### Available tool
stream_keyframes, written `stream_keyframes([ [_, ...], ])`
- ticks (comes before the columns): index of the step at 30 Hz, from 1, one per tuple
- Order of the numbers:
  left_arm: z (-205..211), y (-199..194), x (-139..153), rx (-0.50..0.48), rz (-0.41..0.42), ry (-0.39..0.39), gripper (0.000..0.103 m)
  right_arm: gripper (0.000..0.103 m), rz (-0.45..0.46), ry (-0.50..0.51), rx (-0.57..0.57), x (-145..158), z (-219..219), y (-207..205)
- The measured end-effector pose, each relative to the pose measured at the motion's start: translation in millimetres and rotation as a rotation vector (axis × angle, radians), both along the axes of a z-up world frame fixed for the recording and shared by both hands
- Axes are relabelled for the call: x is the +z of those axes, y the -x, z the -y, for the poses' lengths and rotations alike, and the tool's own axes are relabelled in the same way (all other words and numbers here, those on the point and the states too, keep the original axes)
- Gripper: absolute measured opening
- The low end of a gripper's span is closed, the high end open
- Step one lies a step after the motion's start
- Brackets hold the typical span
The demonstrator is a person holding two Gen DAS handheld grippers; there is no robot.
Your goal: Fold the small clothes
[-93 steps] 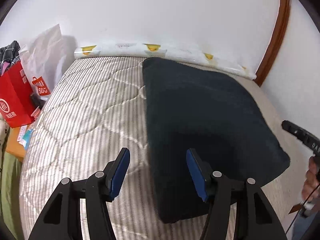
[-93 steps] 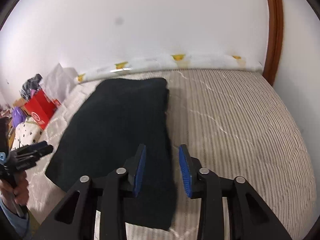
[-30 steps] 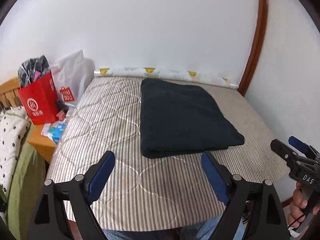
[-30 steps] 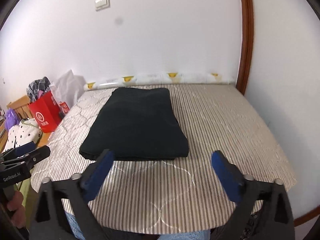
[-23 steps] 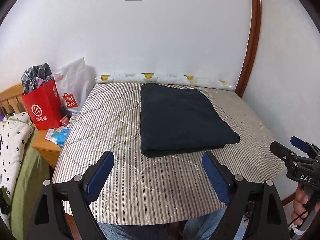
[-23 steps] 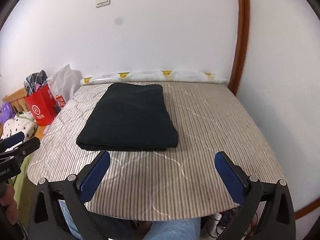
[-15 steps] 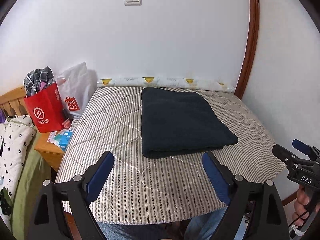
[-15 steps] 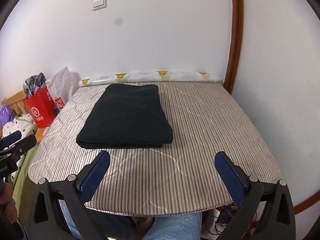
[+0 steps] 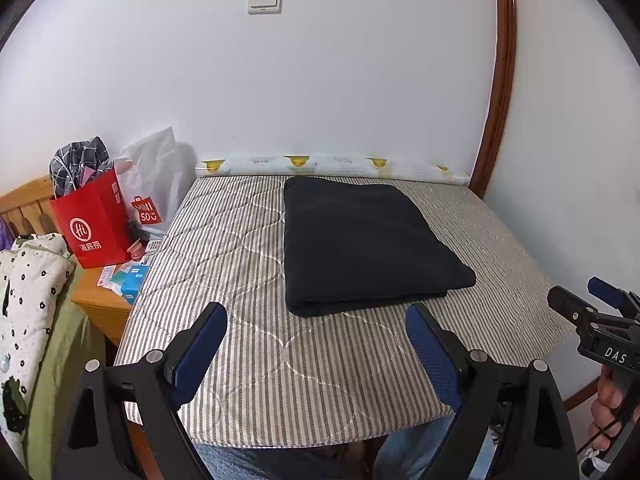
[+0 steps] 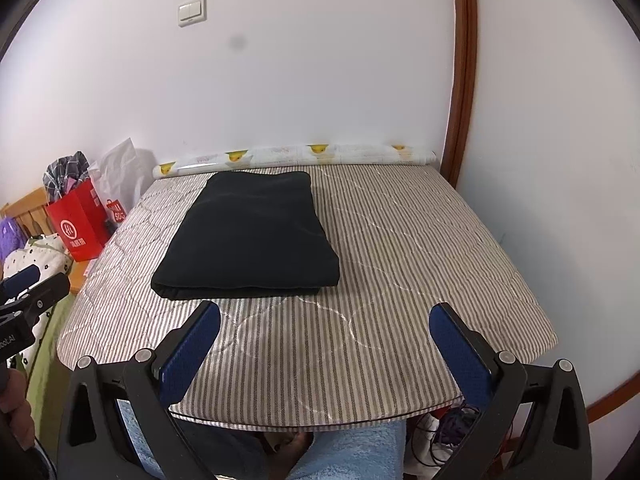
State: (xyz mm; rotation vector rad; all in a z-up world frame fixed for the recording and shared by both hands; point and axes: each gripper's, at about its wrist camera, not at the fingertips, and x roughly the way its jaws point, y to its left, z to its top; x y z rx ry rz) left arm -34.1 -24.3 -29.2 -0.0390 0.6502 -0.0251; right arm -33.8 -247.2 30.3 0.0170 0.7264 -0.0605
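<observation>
Left wrist view. Left hand-held gripper (image 9: 316, 330): jaws spread wide, blue pads facing each other, nothing between them; held back from the near edge of the desk (image 9: 304, 392), above the person's jeans (image 9: 416, 444). Desk: covered in grey-and-white striped quilted cloth. Garment (image 9: 366, 240): dark, folded into a flat rectangle, lying straight ahead of the gripper and slightly right of its centre line, on the far half of the desk, apart from both fingers. Roll (image 9: 332, 166): white with yellow duck prints, lying along the desk's far edge against the wall, just beyond the garment. Right hand-held gripper (image 9: 592, 304): at far right, beside the desk's right edge, gripped by a hand (image 9: 610, 404). Red bag (image 9: 94, 224) and white bag (image 9: 154, 188): well to the left of the gripper, on a wooden stand (image 9: 100, 304). Switch (image 9: 264, 1): on the wall, high ahead.

Right wrist view. Right hand-held gripper (image 10: 324, 320): jaws fully spread, empty, held off the desk's (image 10: 400, 288) near edge. Garment (image 10: 250, 234): ahead and left of the gripper's centre line, flat, folded edge facing the gripper. Roll (image 10: 296, 158): beyond it at the wall. Left hand-held gripper (image 10: 30, 290): at far left, off the desk's left edge; its opening could not be judged here. Red bag (image 10: 78, 224): further left and beyond.
</observation>
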Motion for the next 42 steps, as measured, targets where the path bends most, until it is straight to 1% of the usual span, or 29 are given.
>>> stream_keyframes([
  [42, 1.4, 3.2, -1.8, 0.007, -0.003, 0.006, 0.091, 0.103, 0.011, 0.002, 0.016, 5.7, 9.8, 5.6],
])
